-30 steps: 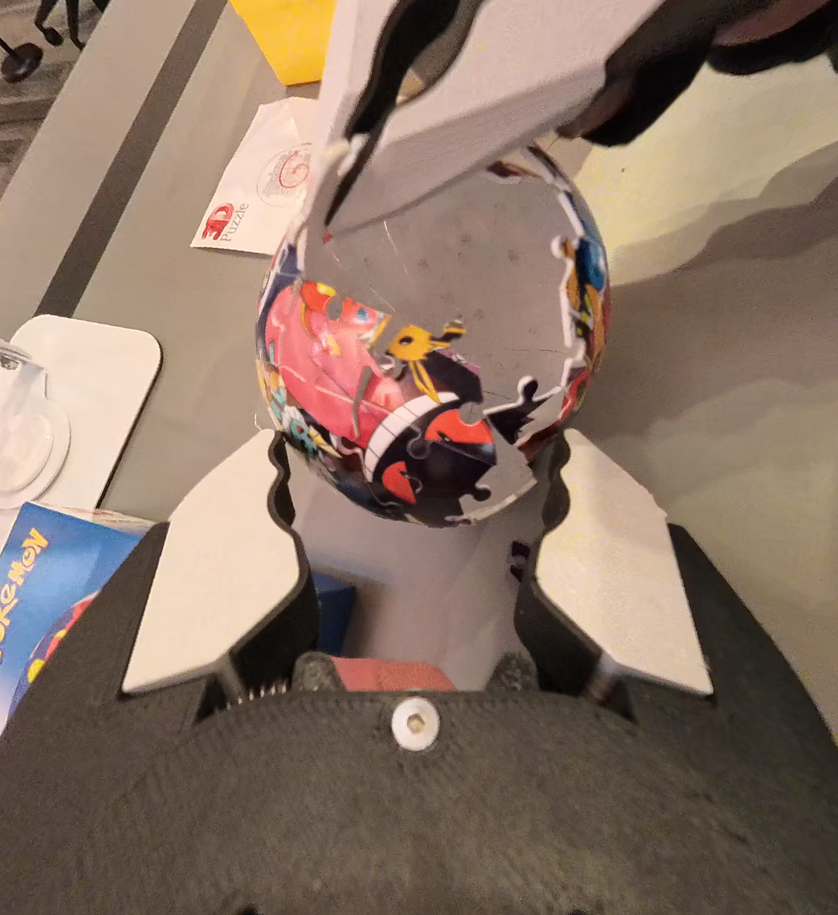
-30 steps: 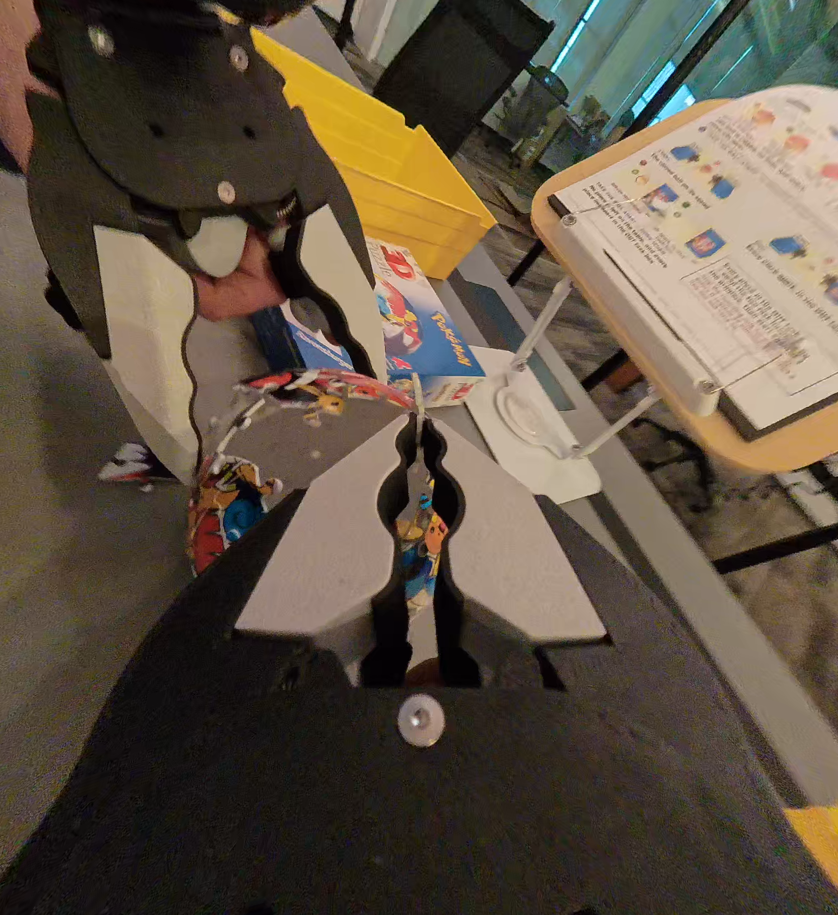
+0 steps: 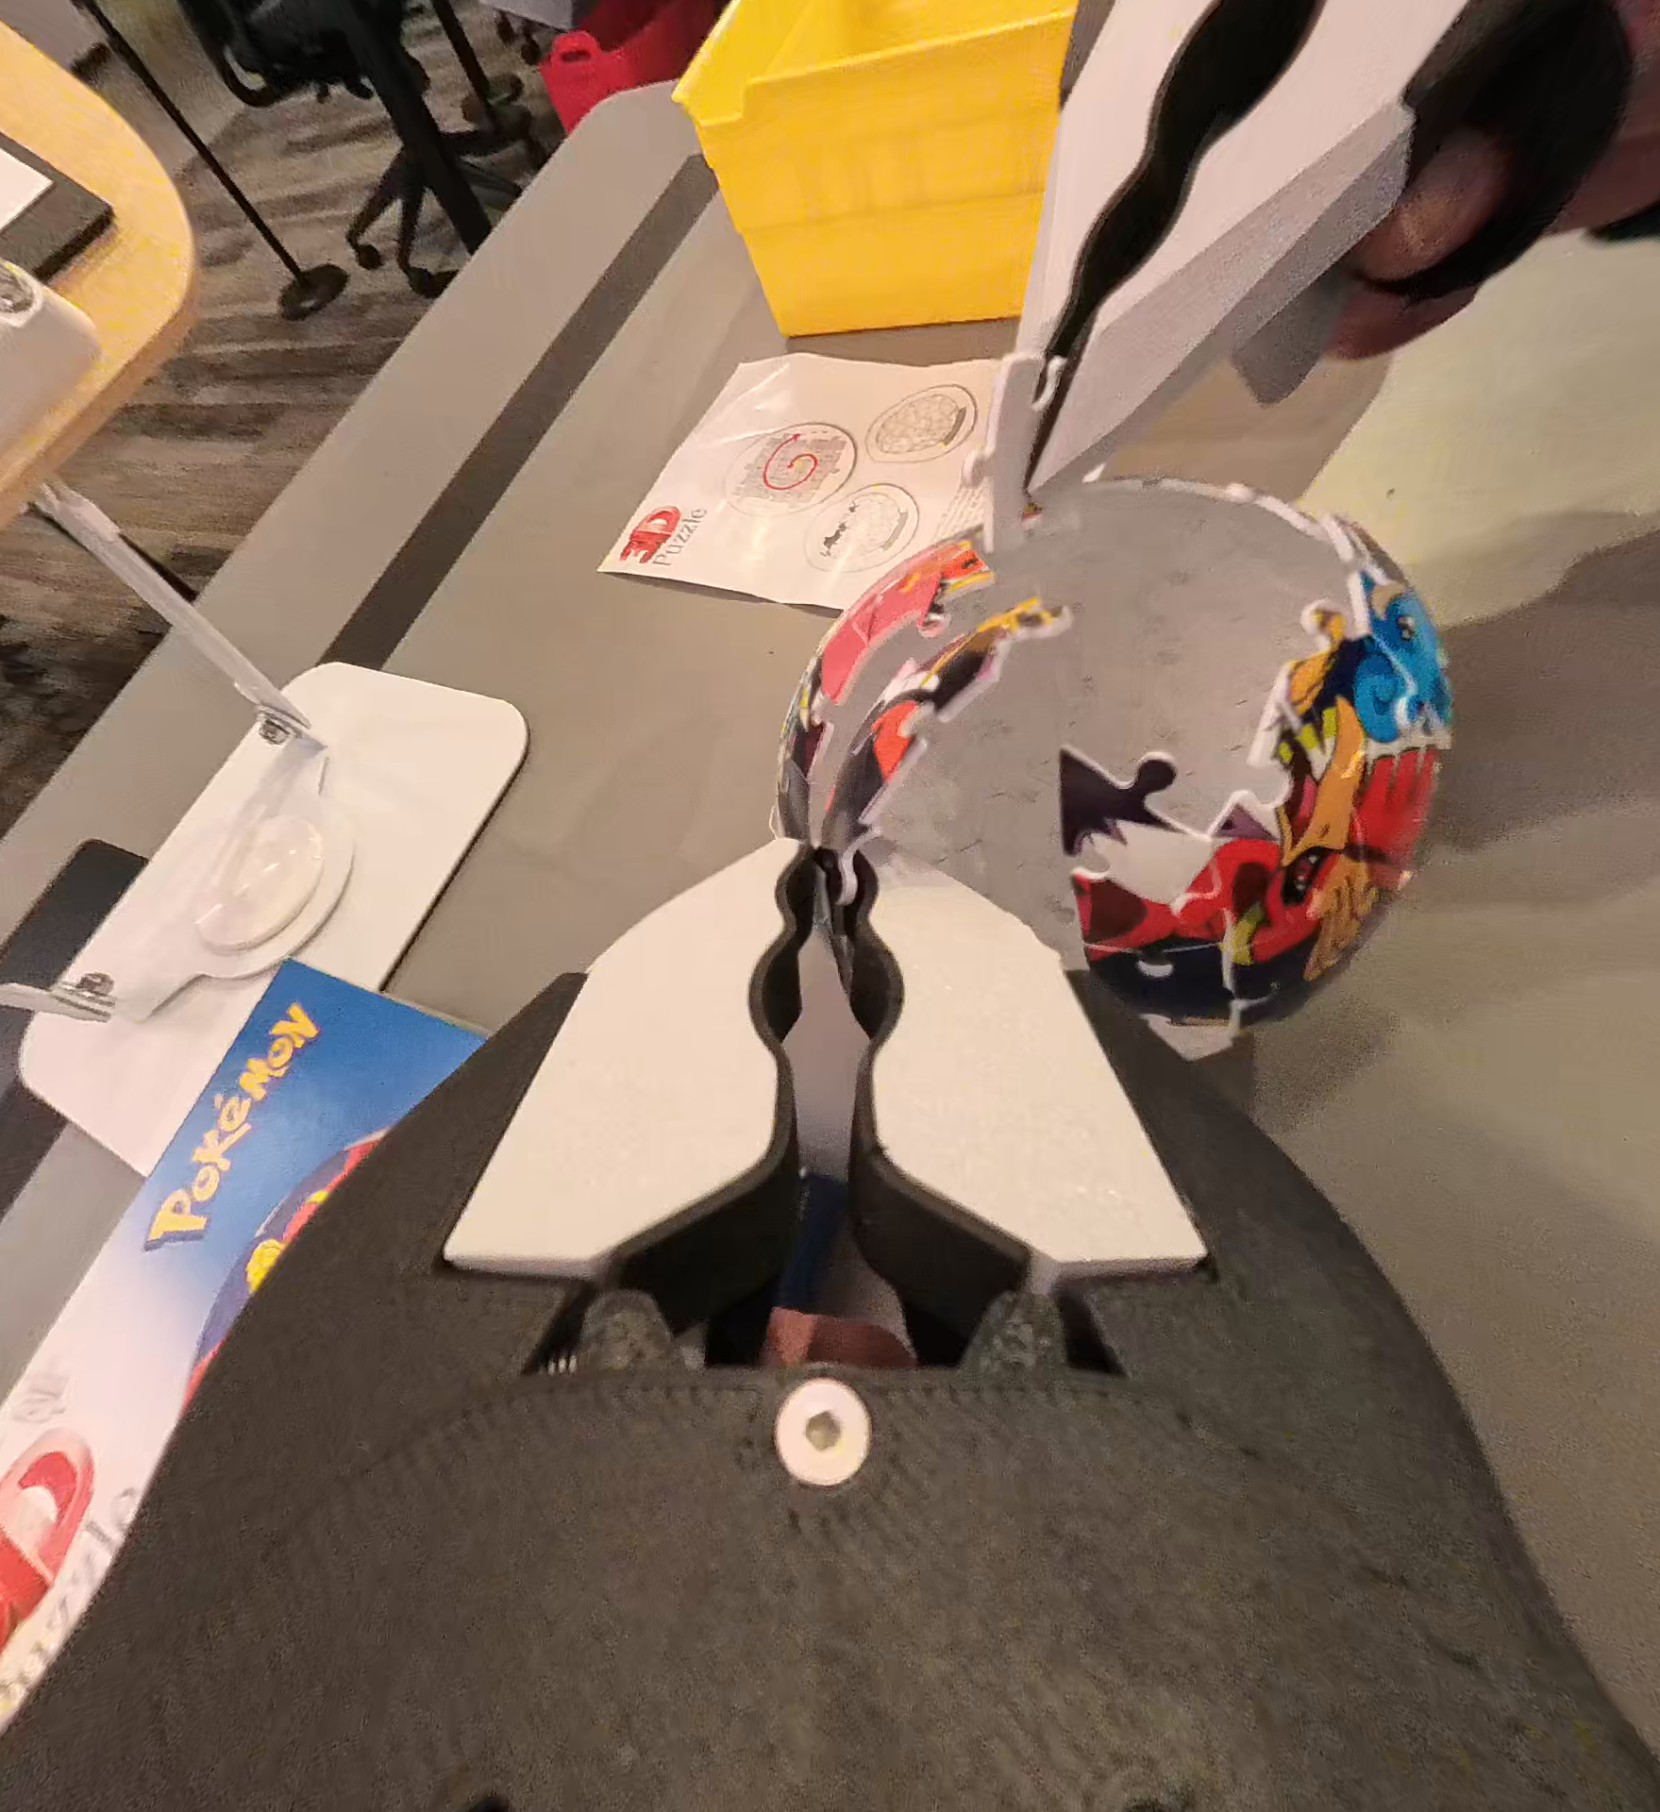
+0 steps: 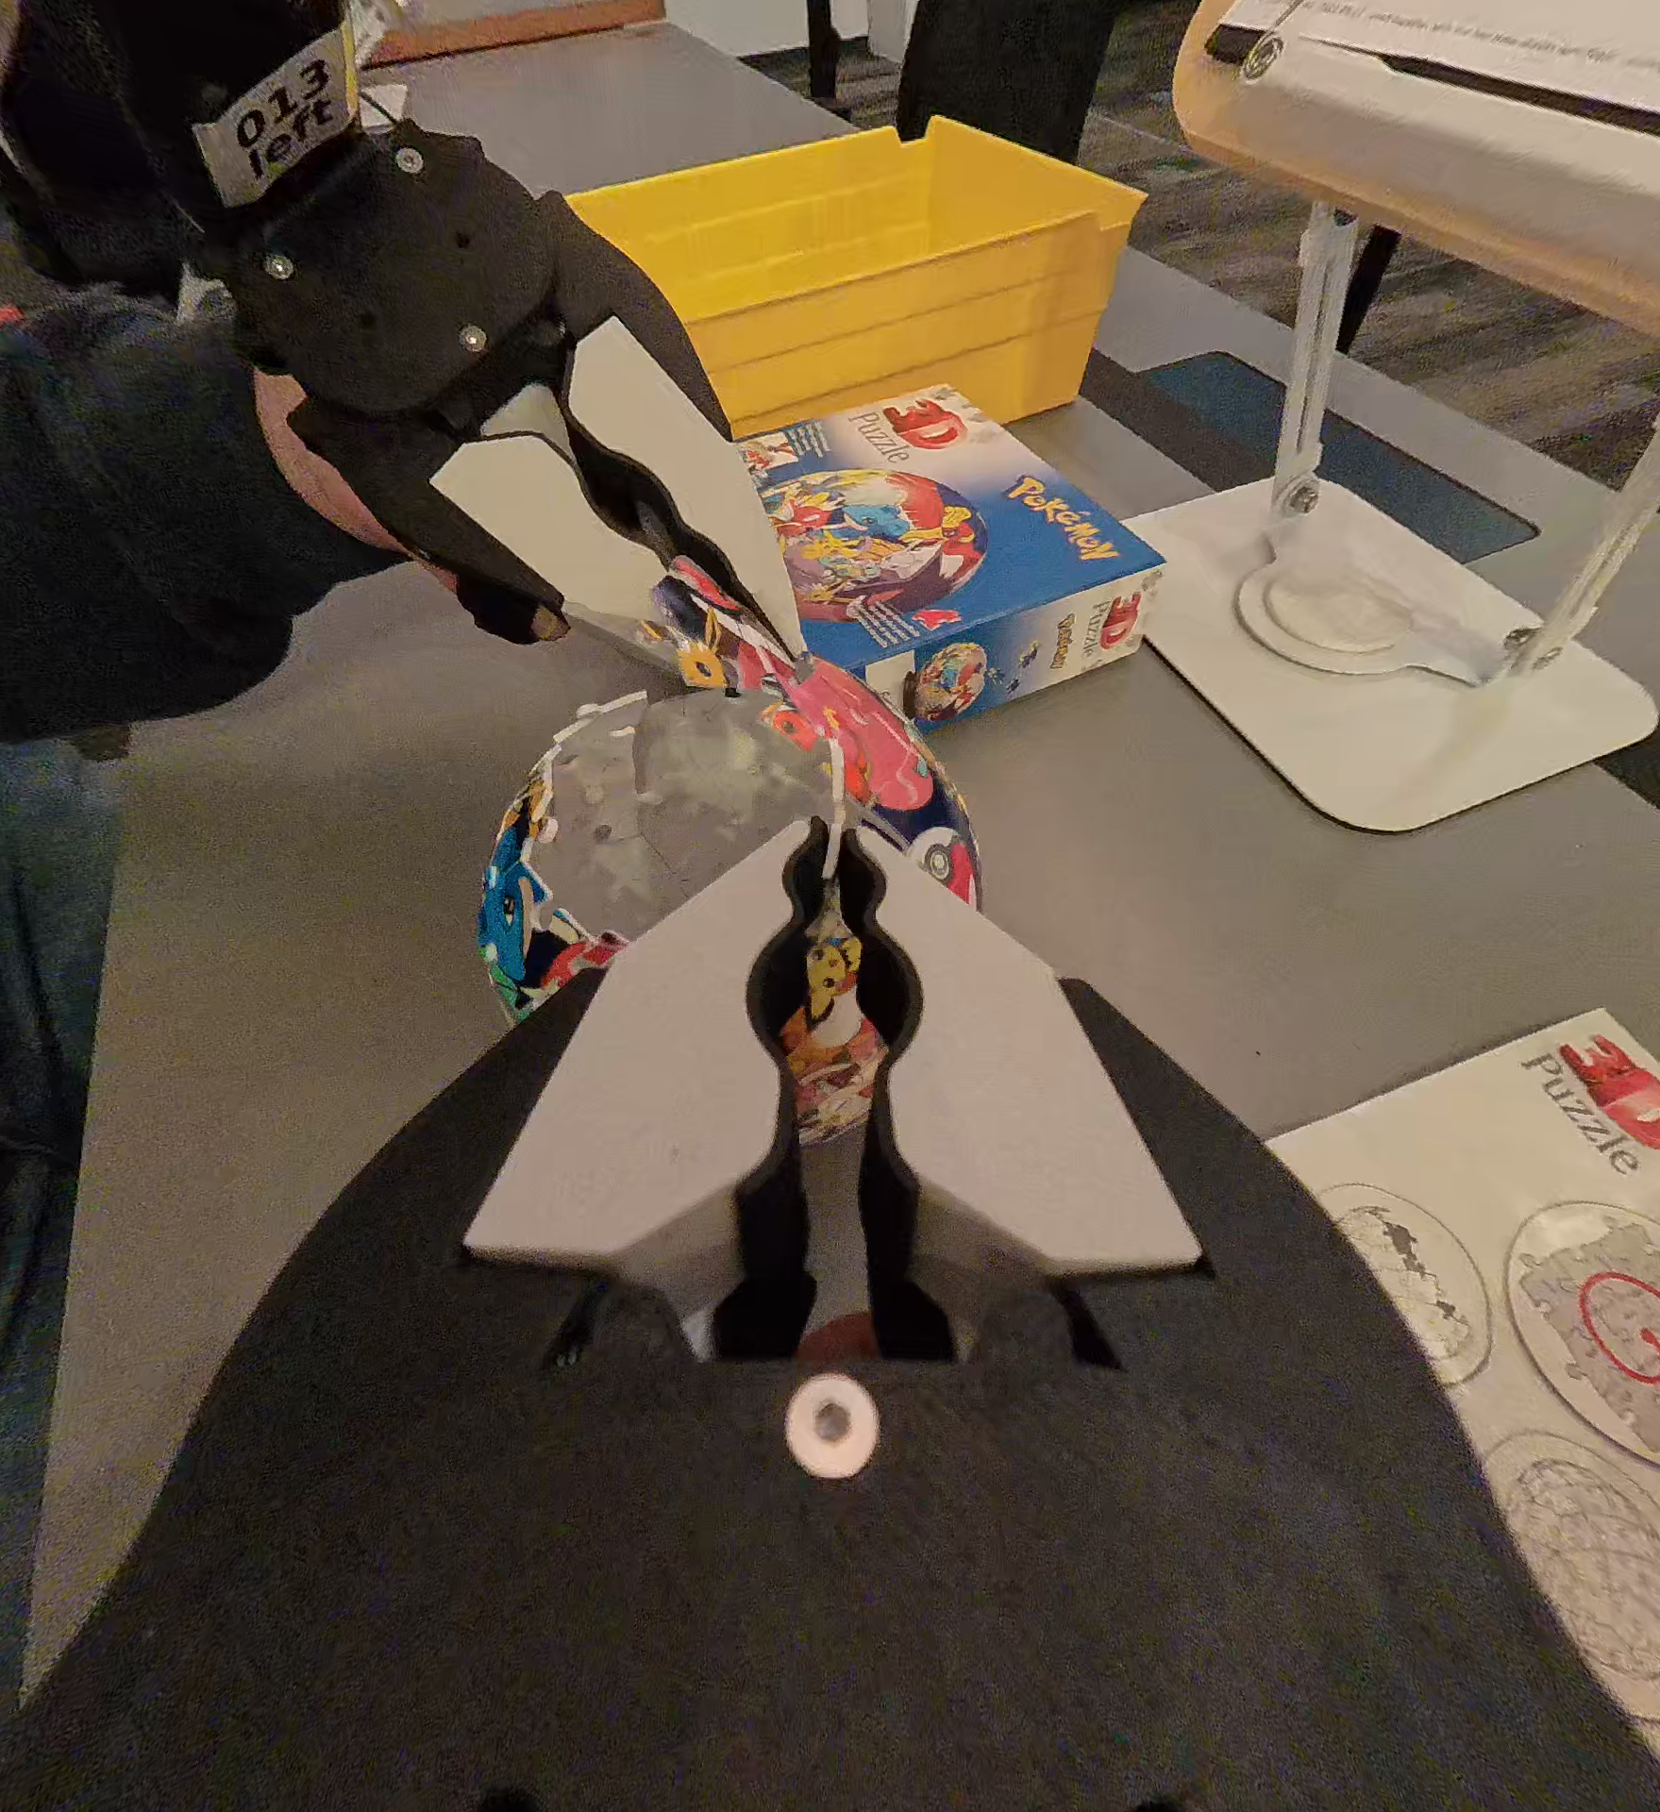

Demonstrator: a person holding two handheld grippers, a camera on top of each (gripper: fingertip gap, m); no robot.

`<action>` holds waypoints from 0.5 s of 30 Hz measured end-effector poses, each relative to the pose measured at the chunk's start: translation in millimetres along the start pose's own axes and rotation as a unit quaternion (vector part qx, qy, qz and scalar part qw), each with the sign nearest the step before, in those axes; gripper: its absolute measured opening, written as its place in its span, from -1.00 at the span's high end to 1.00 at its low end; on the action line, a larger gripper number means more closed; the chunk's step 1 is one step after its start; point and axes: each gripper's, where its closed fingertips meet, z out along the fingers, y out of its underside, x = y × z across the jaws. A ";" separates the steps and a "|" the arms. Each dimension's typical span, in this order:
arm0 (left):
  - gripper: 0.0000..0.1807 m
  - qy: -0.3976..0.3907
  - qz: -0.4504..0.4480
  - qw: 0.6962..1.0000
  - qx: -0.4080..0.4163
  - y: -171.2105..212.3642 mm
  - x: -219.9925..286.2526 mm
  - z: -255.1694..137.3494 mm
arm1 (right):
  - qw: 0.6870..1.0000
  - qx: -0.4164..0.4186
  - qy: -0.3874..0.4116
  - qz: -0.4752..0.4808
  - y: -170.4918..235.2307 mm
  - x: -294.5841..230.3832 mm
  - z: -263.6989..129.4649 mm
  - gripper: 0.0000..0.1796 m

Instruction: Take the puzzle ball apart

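So the puzzle ball is maybe partway gone at this point. There's a big ragged hole in the shell where you can see straight into the grey inside, but most of the coloured pieces around it look locked together, so I'd say plenty is left to strip off. I can't spot any loose pieces lying on the grey table (could be some out of view).

Left gripper is pinched nearly shut on the jagged edge of the shell, which sits right at its fingertips, with the bulk of the ball just ahead and off to its right.

Right gripper is also clamped thin on the rim, on the opposite side of the opening. From its own camera the ball is directly in front and partly tucked under its fingers, and you can see printed pieces through the gap between them.

Both ends gripped, ball resting on the table between the two. My guess is a section gets peeled next.
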 end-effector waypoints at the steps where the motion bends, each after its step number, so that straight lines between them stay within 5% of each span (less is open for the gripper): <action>1: 0.95 -0.008 0.013 1.000 -0.005 1.2 -0.5 1.2 | 1.000 -0.001 0.014 -0.012 -0.4 0.7 -0.8 1.00; 6: 0.96 0.008 -0.054 0.998 0.013 -1.1 -5.6 3.7 | 0.998 0.031 0.031 -0.048 -3.7 -2.3 -3.9 1.00; 9: 0.96 0.021 -0.088 0.995 0.030 -2.3 -6.2 4.9 | 0.988 0.108 -0.036 0.101 -11.2 -2.6 -7.0 0.99; 11: 0.96 0.021 -0.093 0.995 0.031 -2.3 -5.8 7.6 | 0.953 0.169 -0.101 0.229 -12.7 2.4 -9.2 0.99; 15: 0.97 0.000 -0.107 0.994 0.006 7.4 -13.7 12.2 | 0.918 0.224 -0.139 0.297 -18.3 2.3 -15.7 1.00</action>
